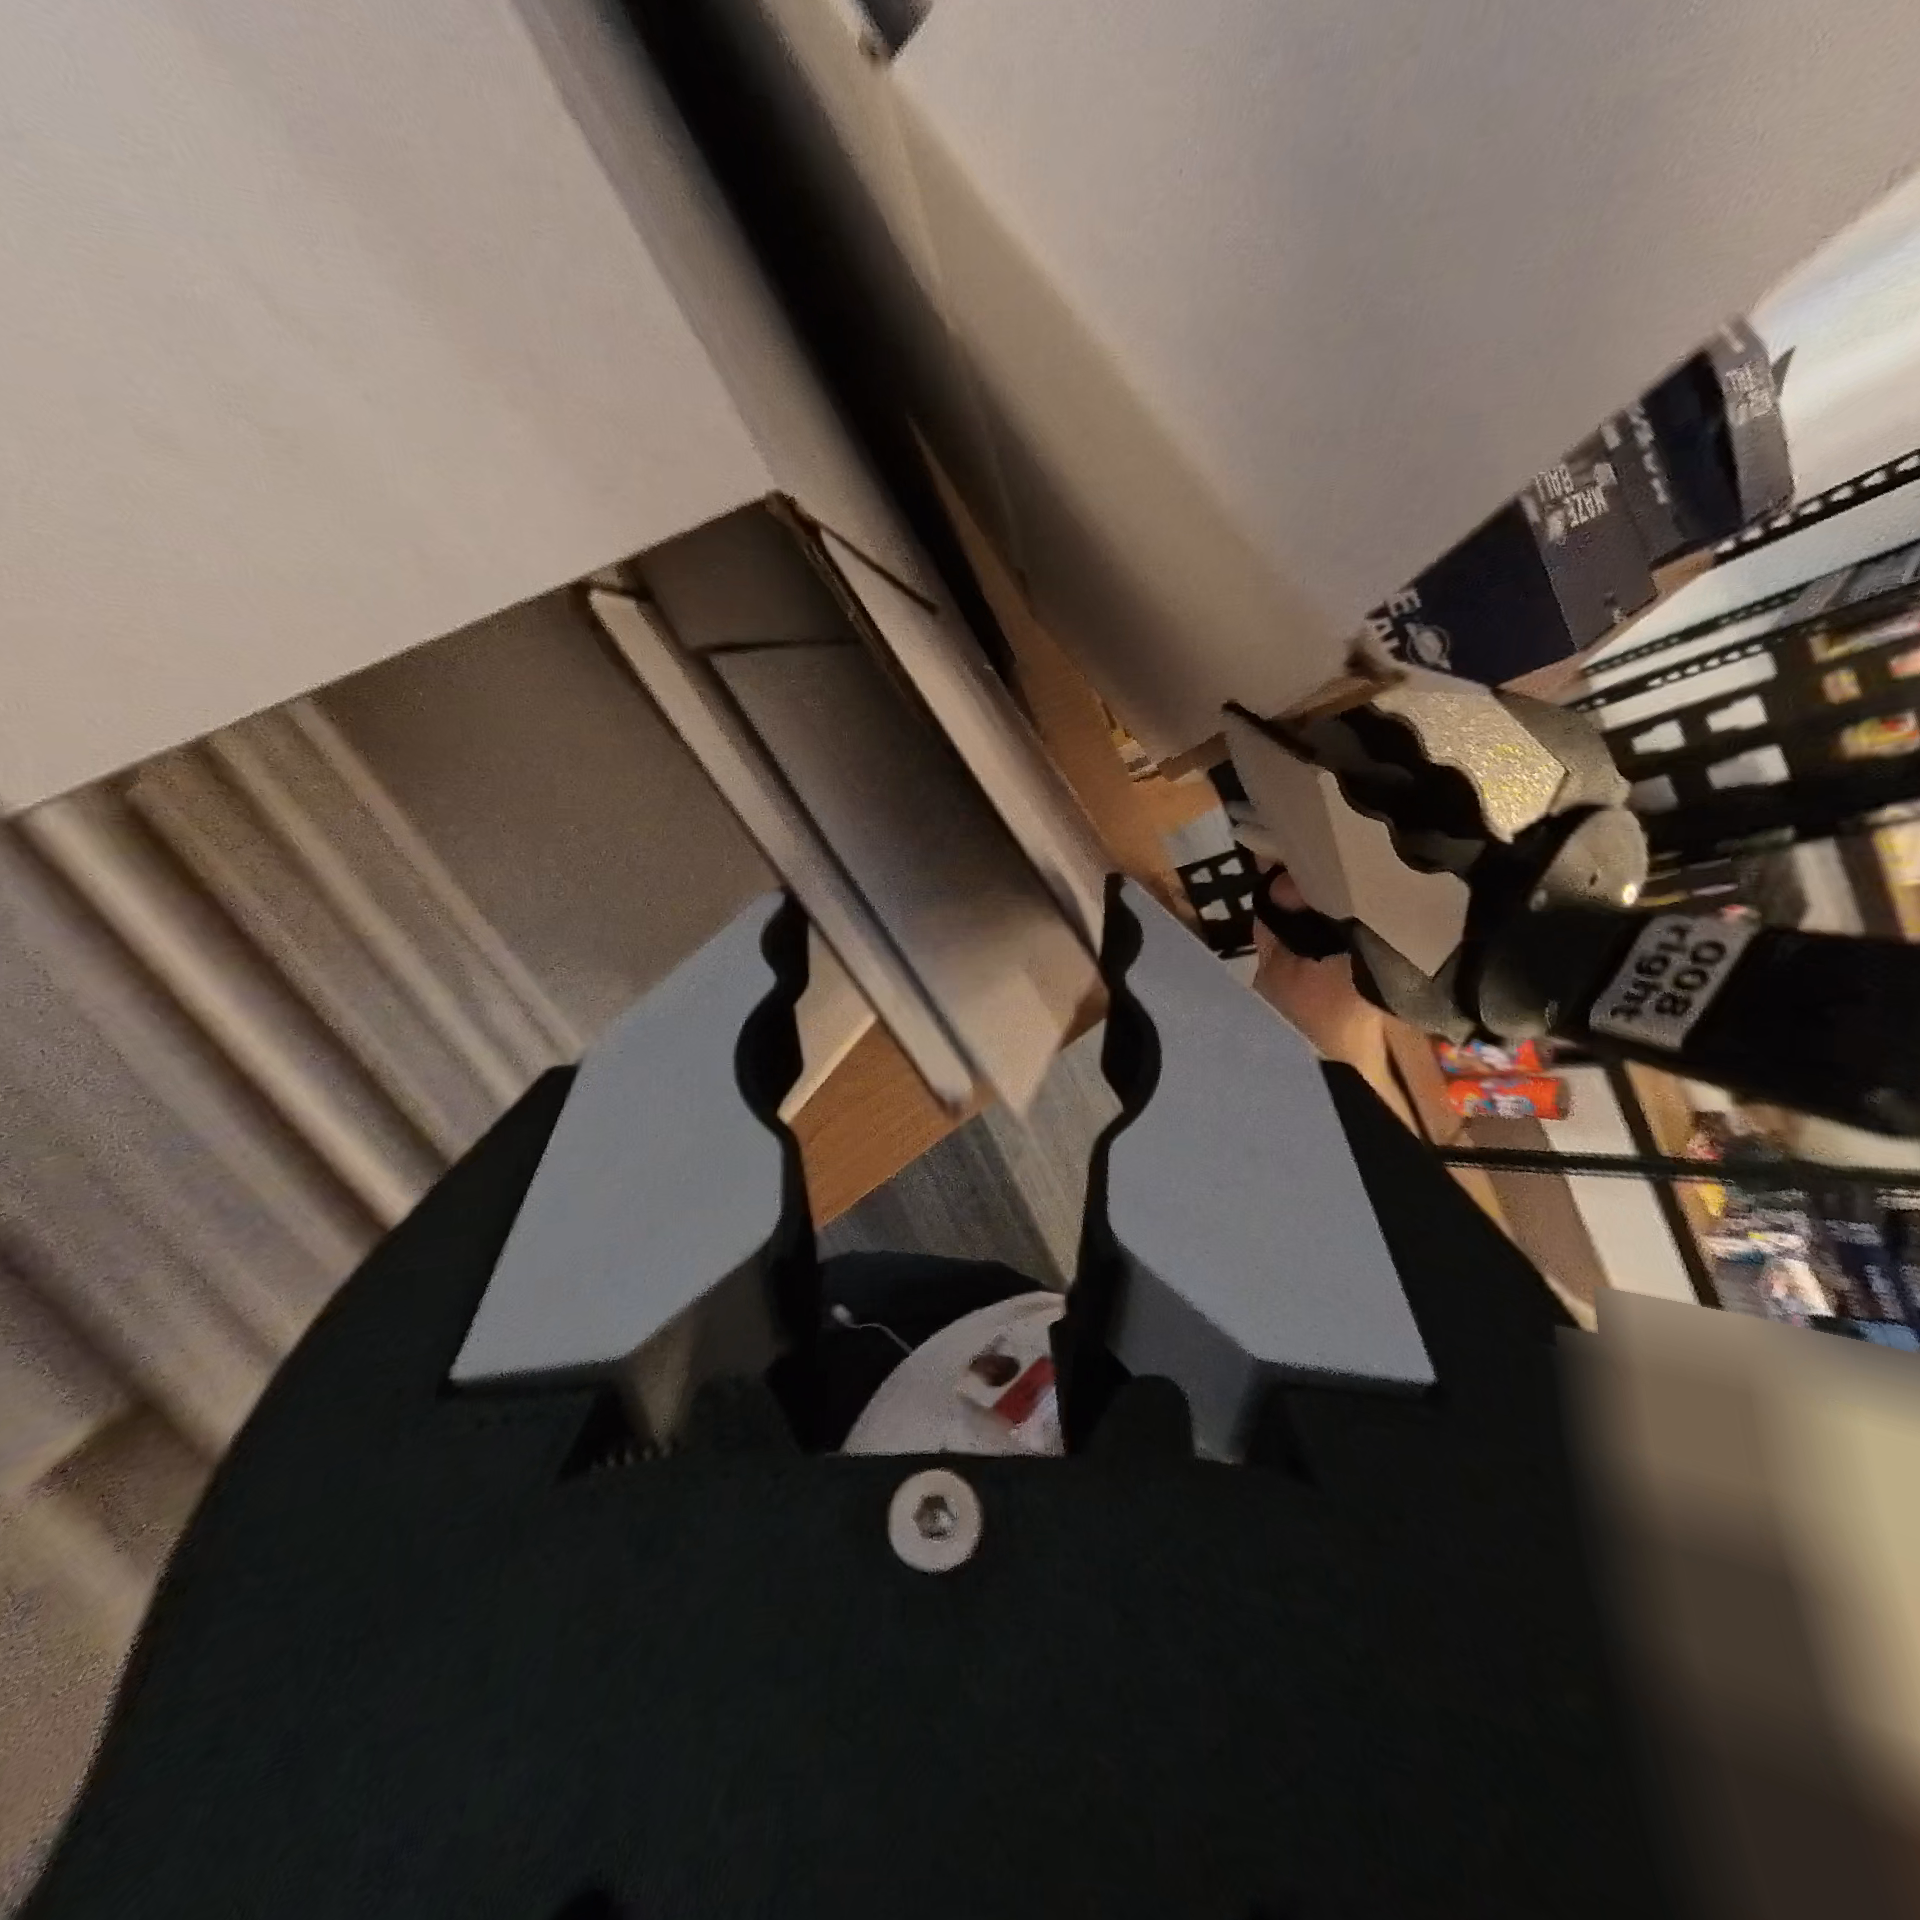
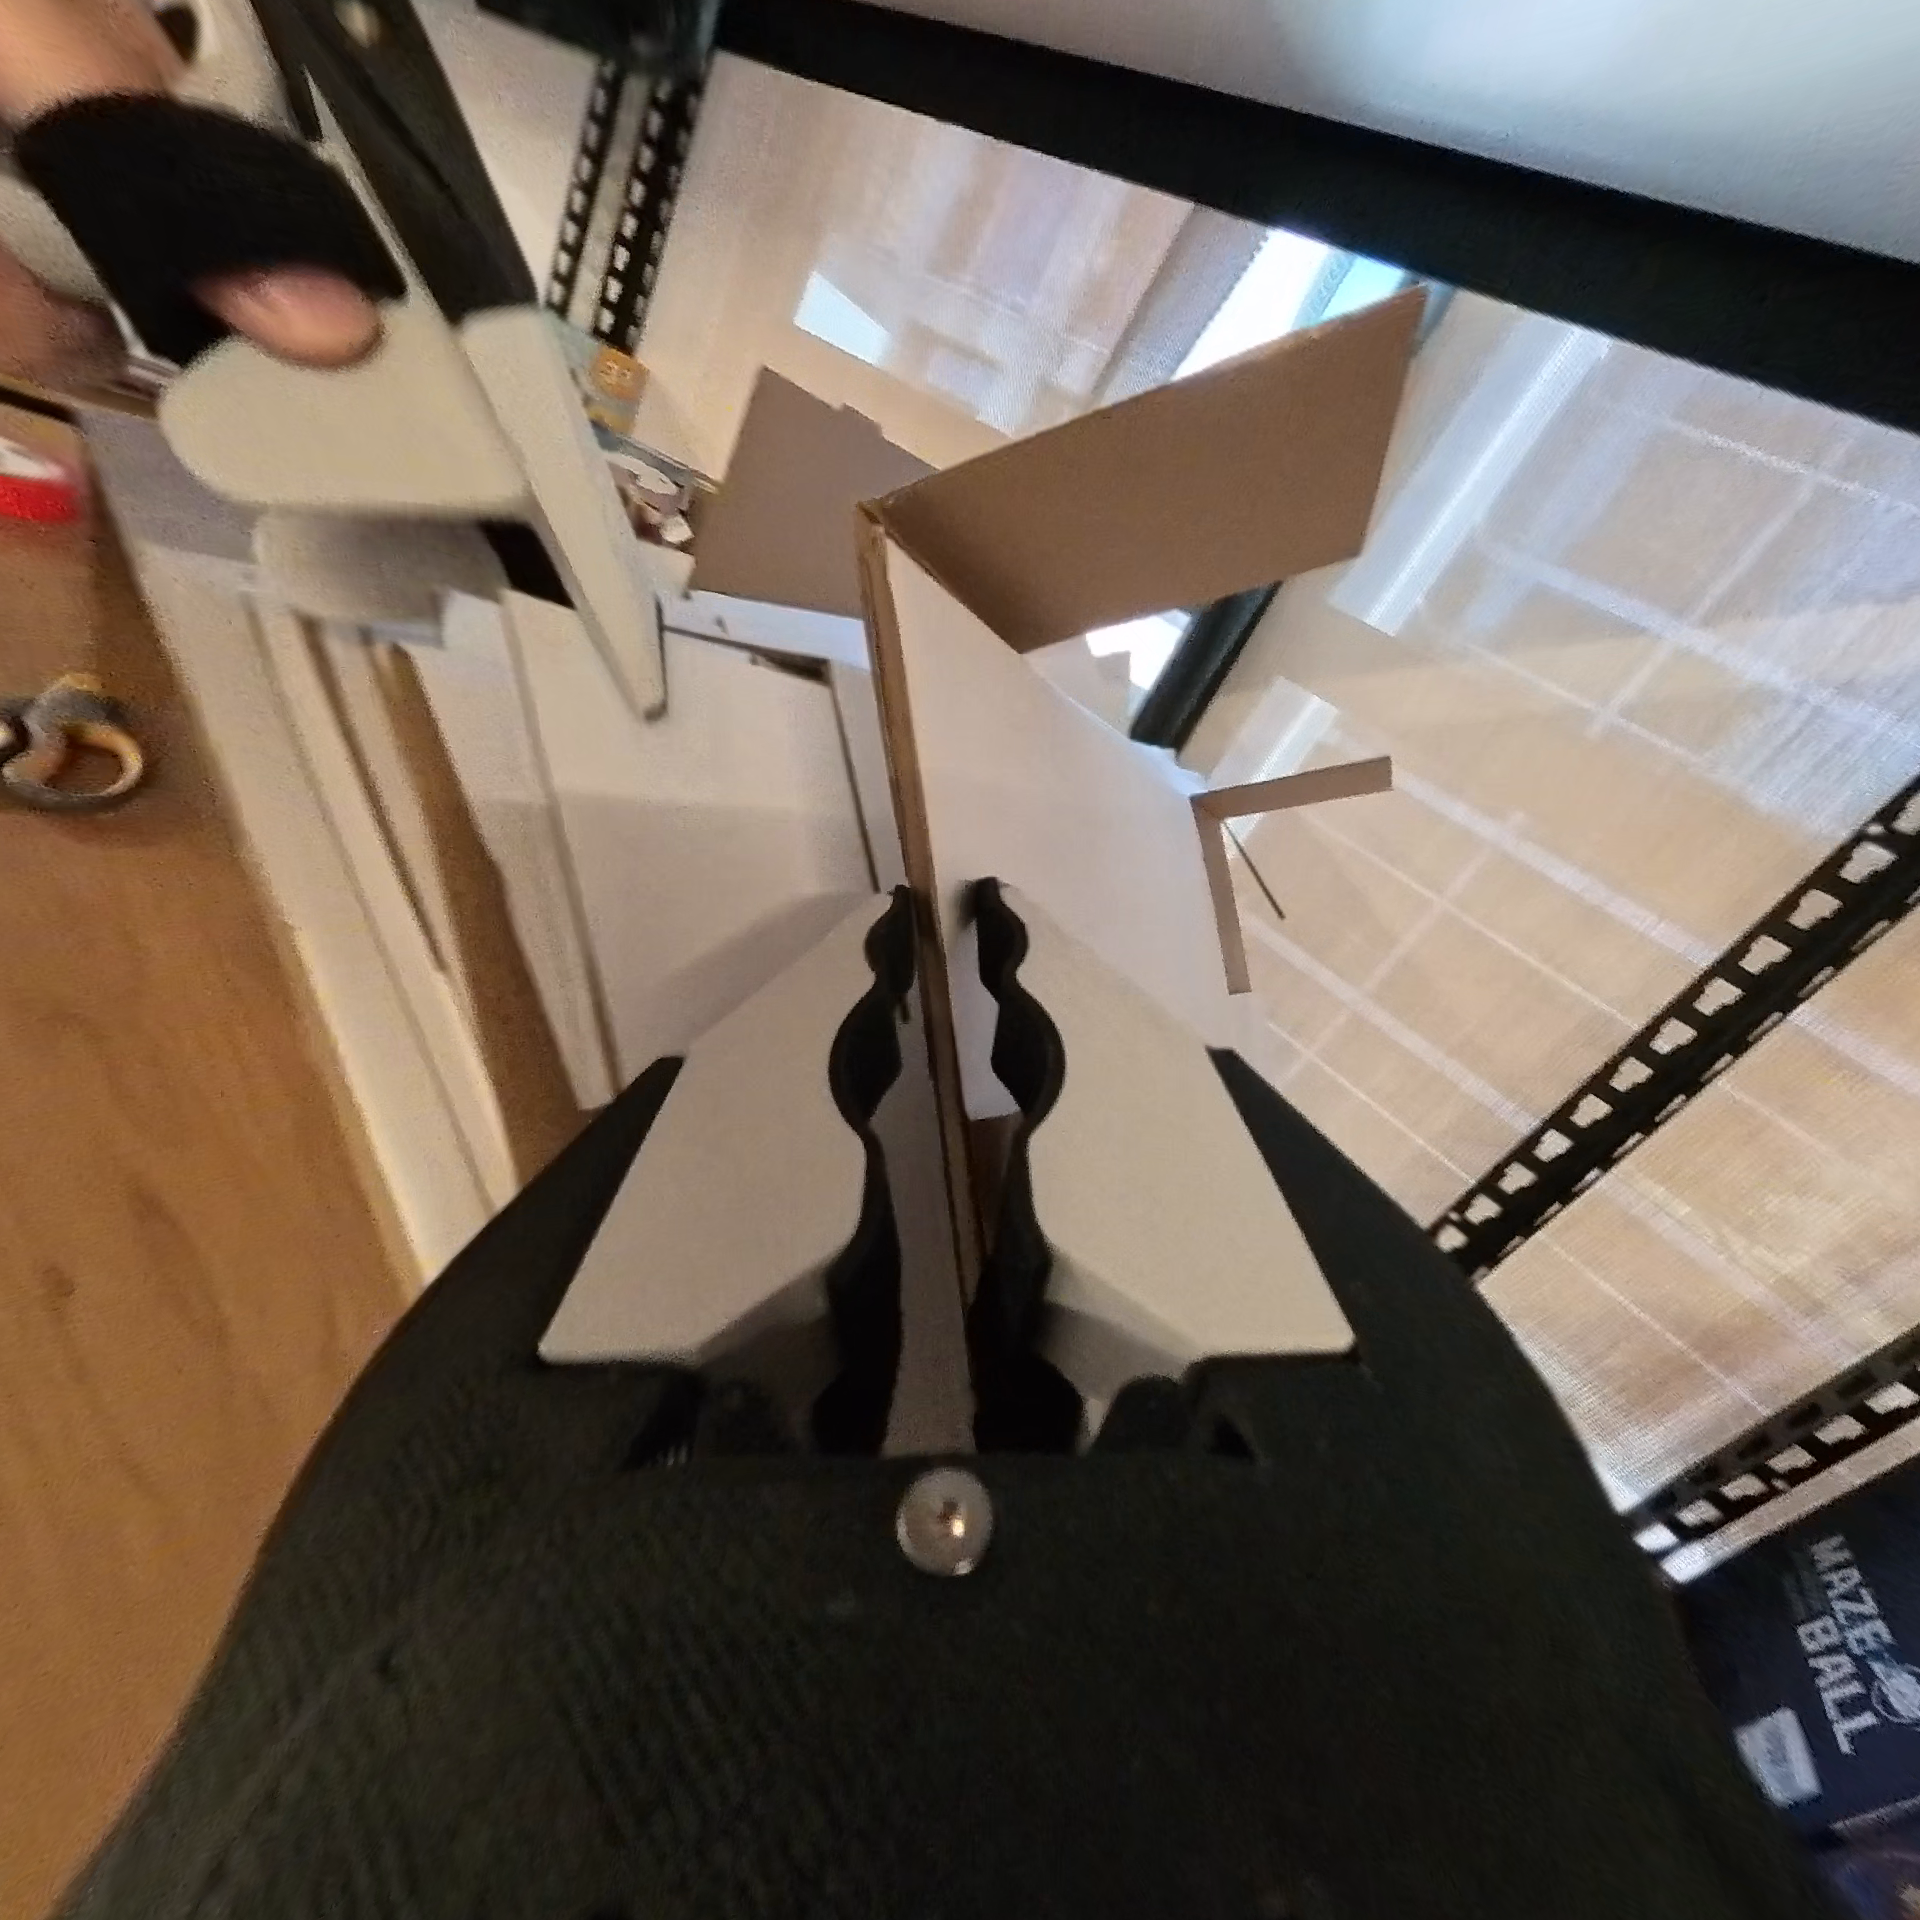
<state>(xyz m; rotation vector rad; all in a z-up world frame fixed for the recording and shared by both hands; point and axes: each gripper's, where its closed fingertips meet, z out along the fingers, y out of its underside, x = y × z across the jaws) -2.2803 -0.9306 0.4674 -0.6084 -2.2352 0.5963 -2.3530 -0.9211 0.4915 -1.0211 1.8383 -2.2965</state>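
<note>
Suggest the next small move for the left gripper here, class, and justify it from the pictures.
Probably close the left gripper: its jaws stand open around the white box's flap edge, while the right gripper already pinches another wall of that box, steadying it.

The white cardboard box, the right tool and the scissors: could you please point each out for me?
Box (image 2: 1039, 790): right wrist view, on its white panel.
Right tool (image 2: 940, 899): right wrist view, midway between its fingertips, shut on the panel's edge.
Scissors (image 2: 73, 748): right wrist view, on the handle loops.

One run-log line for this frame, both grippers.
left gripper: open, astride white box corner | right gripper: shut on box flap | behind: black shelf rack
</note>
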